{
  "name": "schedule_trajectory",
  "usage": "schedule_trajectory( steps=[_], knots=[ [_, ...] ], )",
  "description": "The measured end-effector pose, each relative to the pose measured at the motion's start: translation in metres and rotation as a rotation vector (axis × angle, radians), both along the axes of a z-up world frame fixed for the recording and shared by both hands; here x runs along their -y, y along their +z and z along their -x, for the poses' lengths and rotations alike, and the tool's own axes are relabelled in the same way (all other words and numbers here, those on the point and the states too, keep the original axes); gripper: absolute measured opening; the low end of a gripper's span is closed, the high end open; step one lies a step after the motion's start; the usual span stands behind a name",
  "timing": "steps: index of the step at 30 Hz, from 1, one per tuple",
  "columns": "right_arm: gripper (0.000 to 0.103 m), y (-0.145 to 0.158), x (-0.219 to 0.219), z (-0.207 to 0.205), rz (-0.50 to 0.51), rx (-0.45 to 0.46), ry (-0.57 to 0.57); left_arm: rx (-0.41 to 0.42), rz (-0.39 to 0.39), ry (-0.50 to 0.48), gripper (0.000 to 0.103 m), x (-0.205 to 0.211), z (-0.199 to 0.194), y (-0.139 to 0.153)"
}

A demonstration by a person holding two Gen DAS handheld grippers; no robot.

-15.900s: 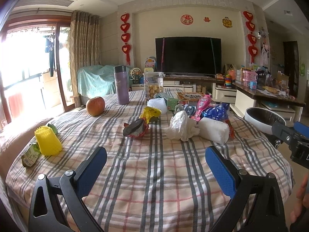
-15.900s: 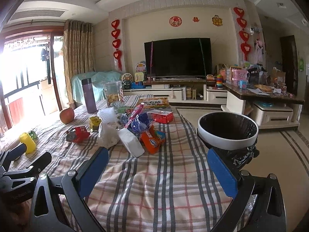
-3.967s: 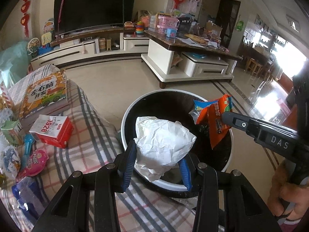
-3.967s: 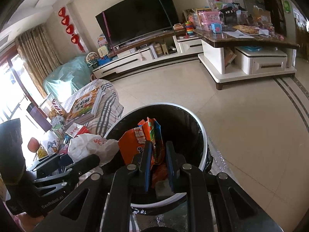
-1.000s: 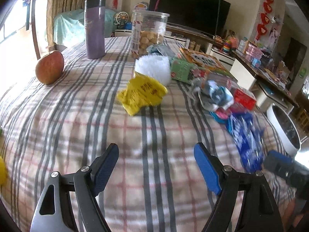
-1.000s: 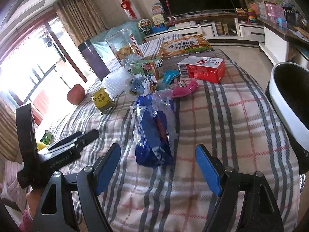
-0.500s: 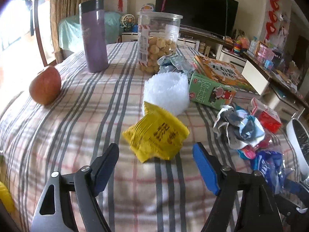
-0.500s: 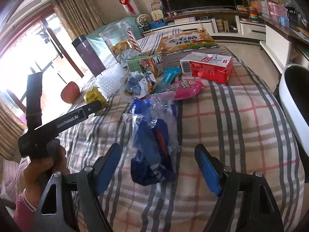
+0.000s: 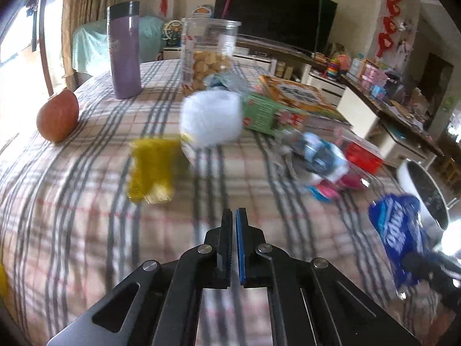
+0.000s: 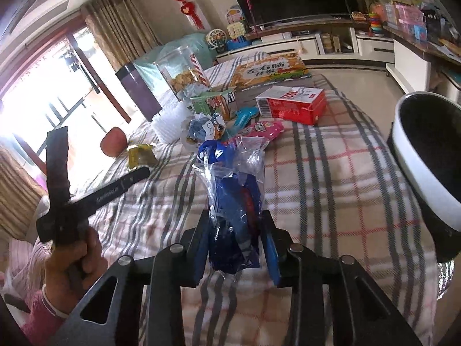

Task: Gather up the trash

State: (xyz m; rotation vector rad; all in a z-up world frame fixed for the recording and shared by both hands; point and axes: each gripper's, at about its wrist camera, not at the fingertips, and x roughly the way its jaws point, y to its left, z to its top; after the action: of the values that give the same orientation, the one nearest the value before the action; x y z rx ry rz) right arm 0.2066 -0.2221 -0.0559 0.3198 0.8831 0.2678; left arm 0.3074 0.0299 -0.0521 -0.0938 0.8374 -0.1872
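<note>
Blue wrapper (image 10: 234, 213) lengthwise between closing jaws

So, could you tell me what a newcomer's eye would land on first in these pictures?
Probably the blue snack bag standing up between the right gripper jaws as they close on it, in the middle of the plaid tablecloth. Next, the white-rimmed trash bin at the table's right edge, and the left gripper, shut on nothing, short of the yellow wrapper.

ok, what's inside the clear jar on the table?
The clear jar holds round tan snacks filling roughly its lower half, with the upper part empty. A crumpled bluish wrapper in front covers its base.
</note>
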Motion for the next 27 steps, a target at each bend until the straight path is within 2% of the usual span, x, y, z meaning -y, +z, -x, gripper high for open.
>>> schedule_trajectory(
  steps=[5, 13, 27],
  knots=[
    [0.034, 0.004, 0.015, 0.016, -0.009, 0.009, -0.017, -0.005, 0.033, -0.077, 0.002, 0.016, 0.033, 0.004],
    [0.034, 0.008, 0.051, 0.034, -0.005, 0.018, -0.073, -0.025, 0.071, -0.184, 0.002, 0.053, 0.060, 0.011],
    [0.034, 0.023, 0.115, 0.054, 0.001, 0.050, -0.186, -0.013, 0.031, -0.338, 0.002, 0.141, 0.074, 0.025]
  ],
)
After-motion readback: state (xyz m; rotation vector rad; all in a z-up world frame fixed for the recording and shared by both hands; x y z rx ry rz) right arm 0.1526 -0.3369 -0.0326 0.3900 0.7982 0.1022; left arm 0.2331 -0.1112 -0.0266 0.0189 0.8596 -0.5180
